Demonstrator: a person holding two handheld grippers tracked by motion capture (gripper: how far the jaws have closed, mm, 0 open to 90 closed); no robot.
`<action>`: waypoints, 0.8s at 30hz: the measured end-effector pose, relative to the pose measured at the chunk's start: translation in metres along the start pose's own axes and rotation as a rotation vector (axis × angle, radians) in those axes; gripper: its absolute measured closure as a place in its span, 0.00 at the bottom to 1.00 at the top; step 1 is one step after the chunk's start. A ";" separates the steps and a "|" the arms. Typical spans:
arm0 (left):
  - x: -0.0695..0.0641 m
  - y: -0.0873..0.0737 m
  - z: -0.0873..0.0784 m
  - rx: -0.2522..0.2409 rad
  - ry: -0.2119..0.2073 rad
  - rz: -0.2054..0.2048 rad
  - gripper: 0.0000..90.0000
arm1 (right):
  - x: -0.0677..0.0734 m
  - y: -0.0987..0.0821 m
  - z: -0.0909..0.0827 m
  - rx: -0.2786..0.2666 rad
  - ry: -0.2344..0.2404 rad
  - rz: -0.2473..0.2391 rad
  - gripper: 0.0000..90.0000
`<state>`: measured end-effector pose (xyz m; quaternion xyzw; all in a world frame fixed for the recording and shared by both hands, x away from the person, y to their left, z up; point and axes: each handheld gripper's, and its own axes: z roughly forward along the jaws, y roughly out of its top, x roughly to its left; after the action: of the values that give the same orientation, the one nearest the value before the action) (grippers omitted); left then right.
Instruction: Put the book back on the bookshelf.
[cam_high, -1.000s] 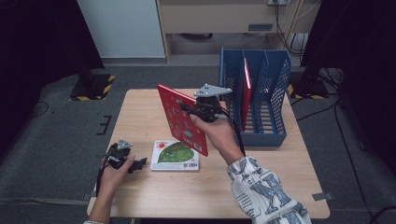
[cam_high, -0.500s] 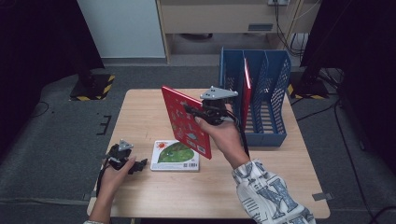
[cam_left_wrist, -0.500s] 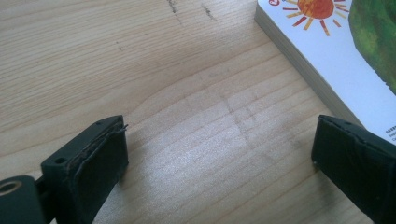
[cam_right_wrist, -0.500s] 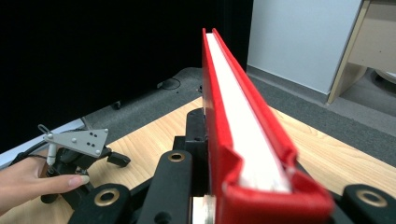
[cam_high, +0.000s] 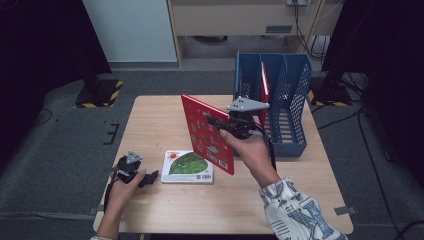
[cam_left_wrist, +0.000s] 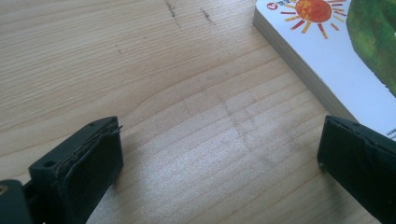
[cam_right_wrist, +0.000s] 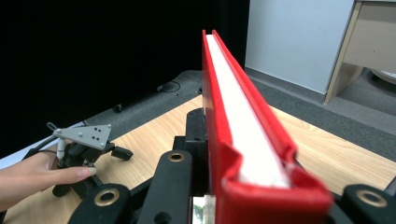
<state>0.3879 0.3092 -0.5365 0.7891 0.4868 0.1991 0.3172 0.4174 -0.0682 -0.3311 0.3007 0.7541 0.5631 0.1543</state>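
Right gripper (cam_high: 220, 123) fingers clenched on red book (cam_high: 207, 134) edge: stiff, light, slick boards, best pinched near spine; left gripper (cam_high: 150, 176) fingers released, just opened, nothing between them.

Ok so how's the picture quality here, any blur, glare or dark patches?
High view: even light on the table, surroundings nearly black, fairly sharp. Left gripper view: wood grain crisp, soft shadows by the jaws. Right gripper view: the red book looms close, its near corner soft; left background dark.

The red book (cam_high: 207, 134) stands on edge, lifted above the table's middle, tilted, its white pages facing up.
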 end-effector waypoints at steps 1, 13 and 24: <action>0.000 0.000 0.000 -0.002 0.000 -0.003 0.00 | 0.000 -0.001 -0.001 0.002 0.000 -0.002 0.88; 0.000 0.000 0.000 0.000 0.000 -0.001 0.00 | -0.003 -0.014 -0.024 0.022 -0.005 0.001 0.88; 0.000 0.000 0.000 -0.003 0.000 -0.004 0.00 | -0.015 -0.022 -0.053 0.023 -0.038 0.020 0.88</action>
<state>0.3880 0.3088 -0.5366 0.7877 0.4882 0.1991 0.3187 0.3921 -0.1215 -0.3370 0.3204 0.7545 0.5502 0.1594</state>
